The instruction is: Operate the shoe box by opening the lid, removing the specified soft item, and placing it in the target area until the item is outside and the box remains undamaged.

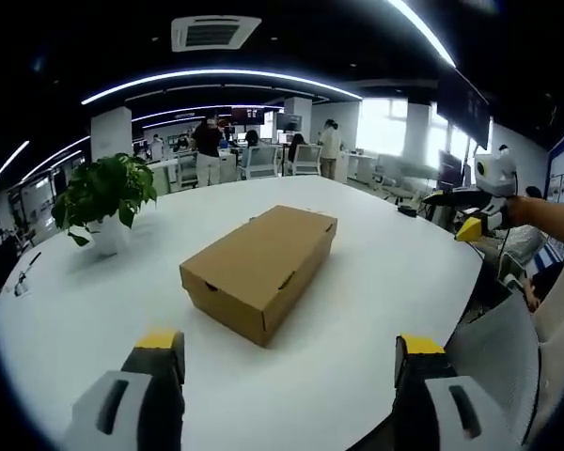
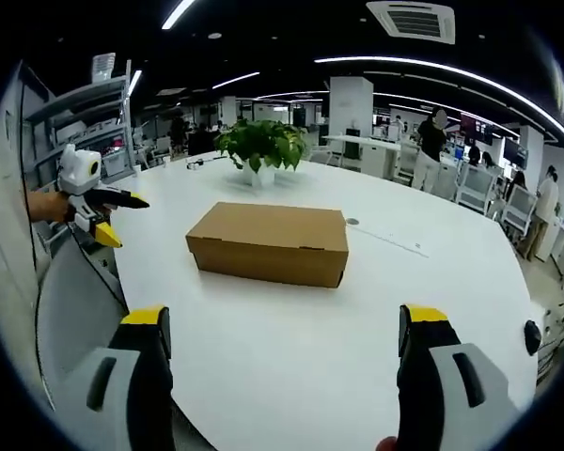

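A brown cardboard shoe box (image 1: 258, 268) lies on the white table (image 1: 376, 291) with its lid down. It sits ahead of my left gripper (image 1: 289, 346), which is open, well short of the box and holds nothing. From the other side the shoe box (image 2: 268, 242) shows its long side, and my right gripper (image 2: 284, 319) is open and apart from it too. A hand holds the right gripper (image 1: 472, 214) over the table's right edge in the left gripper view. The left gripper (image 2: 108, 216) appears at the left of the right gripper view, jaws apart.
A potted green plant (image 1: 103, 193) stands on the table beyond the box, plant (image 2: 261, 143) behind it in the right gripper view. A small disc (image 2: 350, 222) lies near the box. Chairs, desks and people fill the office behind. The table (image 2: 291, 366) has bare white surface around the box.
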{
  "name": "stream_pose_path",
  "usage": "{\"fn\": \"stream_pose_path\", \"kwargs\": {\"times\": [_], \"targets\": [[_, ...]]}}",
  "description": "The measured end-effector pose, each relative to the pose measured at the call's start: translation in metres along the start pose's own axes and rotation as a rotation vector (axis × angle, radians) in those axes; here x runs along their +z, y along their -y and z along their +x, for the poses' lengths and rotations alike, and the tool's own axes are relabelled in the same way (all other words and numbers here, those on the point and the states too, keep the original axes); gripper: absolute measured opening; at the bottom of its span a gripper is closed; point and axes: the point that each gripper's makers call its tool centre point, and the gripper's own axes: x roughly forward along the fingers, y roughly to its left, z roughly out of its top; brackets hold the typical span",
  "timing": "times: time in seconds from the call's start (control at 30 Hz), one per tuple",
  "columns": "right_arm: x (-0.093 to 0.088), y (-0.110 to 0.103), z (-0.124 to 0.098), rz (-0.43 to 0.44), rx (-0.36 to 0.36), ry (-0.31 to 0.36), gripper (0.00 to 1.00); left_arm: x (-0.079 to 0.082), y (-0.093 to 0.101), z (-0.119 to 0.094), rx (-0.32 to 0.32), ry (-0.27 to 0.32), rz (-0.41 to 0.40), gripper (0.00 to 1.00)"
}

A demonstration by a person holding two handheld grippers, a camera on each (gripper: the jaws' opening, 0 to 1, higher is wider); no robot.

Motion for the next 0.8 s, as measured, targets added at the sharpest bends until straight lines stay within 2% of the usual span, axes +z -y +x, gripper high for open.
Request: {"fn": "stream_pose_path", "kwargs": {"times": [0.2, 0.37, 0.47, 0.8], "targets": [[-0.001, 0.009, 0.010, -0.022, 0.023, -0.010, 0.96, -0.003, 0.002, 0.008, 0.020, -0.010, -0.003, 0.91], [0.000, 0.019, 0.019, -0.023, 0.041, -0.007, 0.93, -0.005, 0.001, 0.014, 0.041, -0.009, 0.006, 0.85], [0.005, 0.025, 0.023, -0.026, 0.049, 0.018, 0.91, -0.006, -0.001, 0.019, 0.048, -0.009, 0.010, 0.83], [0.008, 0.044, 0.046, -0.095, 0.092, 0.007, 0.81, -0.005, -0.006, 0.037, 0.091, 0.016, -0.034, 0.77]]}}
